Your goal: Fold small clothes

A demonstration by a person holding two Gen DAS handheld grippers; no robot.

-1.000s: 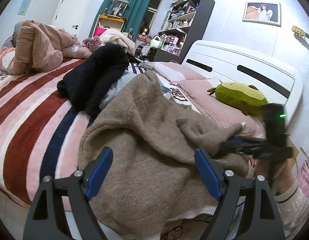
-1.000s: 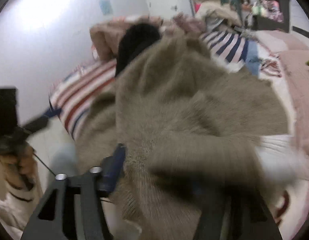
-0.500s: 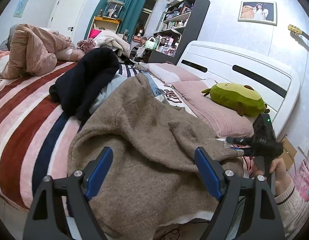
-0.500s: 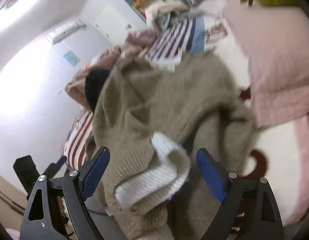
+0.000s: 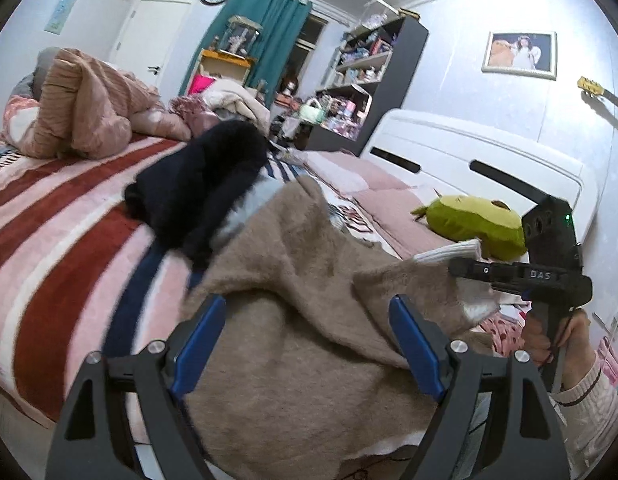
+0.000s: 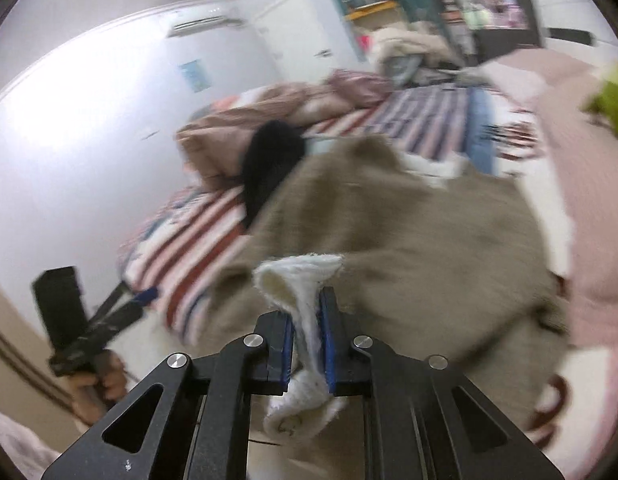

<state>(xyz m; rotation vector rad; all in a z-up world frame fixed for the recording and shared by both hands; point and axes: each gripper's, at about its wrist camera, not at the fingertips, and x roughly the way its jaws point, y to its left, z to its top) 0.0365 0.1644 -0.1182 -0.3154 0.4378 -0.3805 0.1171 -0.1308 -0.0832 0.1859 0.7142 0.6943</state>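
A fuzzy tan sweater (image 5: 309,320) lies spread over the near edge of the striped bed (image 5: 61,216); it also fills the right wrist view (image 6: 409,240). My left gripper (image 5: 305,328) is open and empty, hovering just above the sweater's near part. My right gripper (image 6: 307,332) is shut on the sweater's white ribbed cuff (image 6: 301,280) and holds it lifted off the bed. In the left wrist view the right gripper (image 5: 465,264) shows at the right with the white cuff (image 5: 449,250) in it.
A black garment (image 5: 201,184) lies heaped behind the sweater. A pink-brown quilt (image 5: 85,112) is bunched at the far left. A green plush toy (image 5: 469,220) rests on pink pillows by the white headboard (image 5: 489,160). Shelves and clutter stand beyond the bed.
My right gripper, open over the white cuff half a second ago, has shut on it and lifted it. The left gripper stays open over the sweater.
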